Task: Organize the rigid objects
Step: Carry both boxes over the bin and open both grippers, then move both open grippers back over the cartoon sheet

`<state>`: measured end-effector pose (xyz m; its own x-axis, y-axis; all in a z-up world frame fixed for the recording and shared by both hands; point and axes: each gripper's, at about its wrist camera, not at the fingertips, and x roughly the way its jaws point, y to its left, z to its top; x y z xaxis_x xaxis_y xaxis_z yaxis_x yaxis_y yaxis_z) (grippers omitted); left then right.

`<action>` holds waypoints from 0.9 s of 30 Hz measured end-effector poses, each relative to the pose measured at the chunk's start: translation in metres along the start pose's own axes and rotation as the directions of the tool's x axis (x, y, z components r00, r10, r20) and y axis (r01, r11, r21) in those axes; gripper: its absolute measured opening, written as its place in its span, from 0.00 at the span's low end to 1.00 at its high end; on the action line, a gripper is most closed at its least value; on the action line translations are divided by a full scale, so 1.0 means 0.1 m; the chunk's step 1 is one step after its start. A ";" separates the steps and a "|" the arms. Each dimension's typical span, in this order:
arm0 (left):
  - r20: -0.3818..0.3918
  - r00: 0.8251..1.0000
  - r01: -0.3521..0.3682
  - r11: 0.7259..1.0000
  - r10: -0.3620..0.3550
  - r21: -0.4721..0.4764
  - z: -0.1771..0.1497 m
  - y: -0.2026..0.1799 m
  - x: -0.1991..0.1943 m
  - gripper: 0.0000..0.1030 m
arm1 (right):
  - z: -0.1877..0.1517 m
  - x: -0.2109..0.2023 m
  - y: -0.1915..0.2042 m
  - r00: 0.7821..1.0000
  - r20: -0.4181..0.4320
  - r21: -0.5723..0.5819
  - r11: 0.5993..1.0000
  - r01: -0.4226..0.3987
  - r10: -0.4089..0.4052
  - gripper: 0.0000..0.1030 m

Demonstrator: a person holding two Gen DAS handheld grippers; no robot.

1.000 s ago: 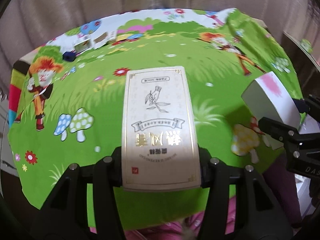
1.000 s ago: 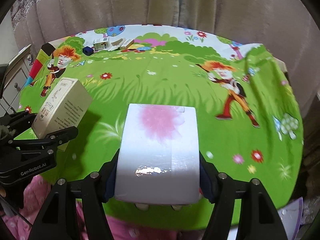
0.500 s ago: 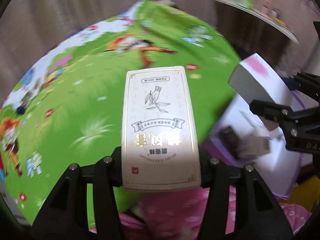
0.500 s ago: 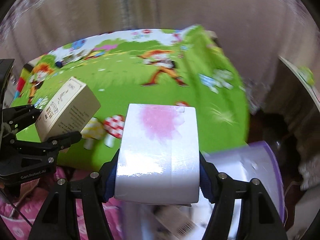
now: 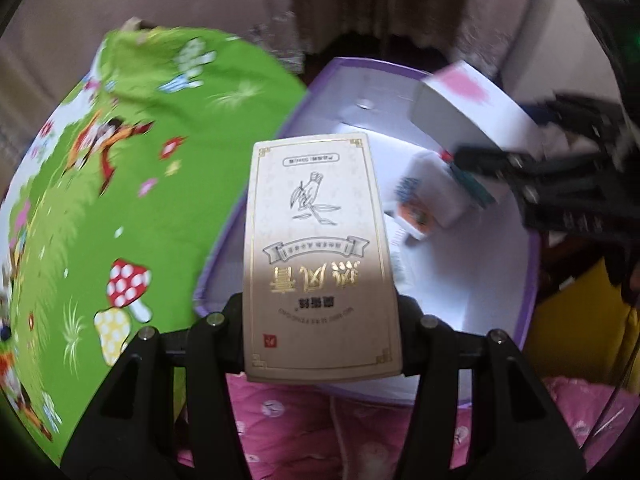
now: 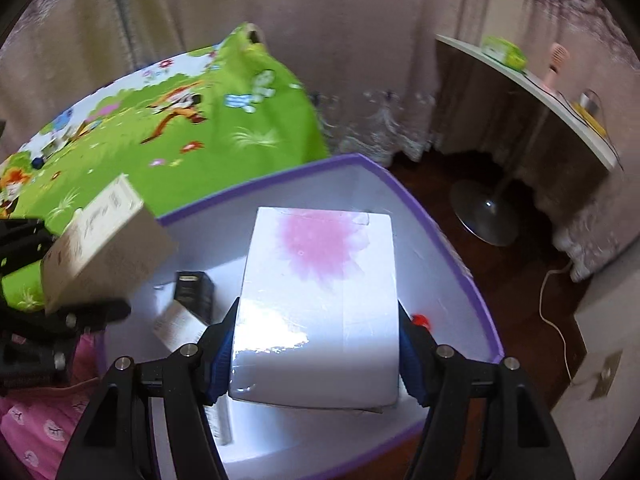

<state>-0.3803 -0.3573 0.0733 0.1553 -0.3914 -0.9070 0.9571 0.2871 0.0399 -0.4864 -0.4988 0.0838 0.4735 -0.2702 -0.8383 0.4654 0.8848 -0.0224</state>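
Right wrist view, purple-rimmed bin (image 6: 420, 216), black box (image 6: 196, 294) and small cartons inside

light: dim, warm indoor | glare: sheen on white box (image 6: 320, 312) | blur: motion smear on green cloth (image 5: 132, 184), sharp held boxes | edges: fisheye bending, black corners

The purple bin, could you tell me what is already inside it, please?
Inside the purple bin lie a small black box and a white box. The held white carton hides the floor beneath it.
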 end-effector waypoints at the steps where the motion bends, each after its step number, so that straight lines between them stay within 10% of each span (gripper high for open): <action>1: -0.001 1.000 0.003 0.999 -0.003 0.032 0.00 -0.08 0.00 0.54 | -0.03 -0.02 -0.05 1.000 0.000 0.010 1.000 0.003 -0.003 0.65; 9: -0.019 0.973 0.231 0.967 -0.230 0.106 -0.01 -0.34 -0.02 0.57 | -0.08 -0.08 -0.31 1.000 -0.002 0.078 0.997 -0.006 0.006 0.67; 14: 0.093 0.971 0.217 0.975 -0.220 0.047 -0.01 -0.11 -0.21 0.66 | 0.03 -0.16 -0.30 0.998 0.037 0.122 0.991 -0.055 0.051 0.74; 22: 0.286 0.953 -0.017 0.965 0.094 -0.263 -0.42 1.15 -0.71 0.75 | 0.67 -0.32 0.33 0.980 0.140 -0.013 0.990 -0.141 0.141 0.74; 27: 0.186 0.912 -0.228 0.828 0.366 -0.513 -1.22 2.23 -0.80 0.79 | 1.13 -0.06 1.44 0.966 0.097 -0.251 0.945 -0.208 0.238 0.74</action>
<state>-0.2095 -0.1554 0.1037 0.5376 -0.4140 -0.7346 0.6311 0.7753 0.0248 -0.3383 -0.4127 0.1471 0.6410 -0.0872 -0.7626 0.1539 0.9880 0.0164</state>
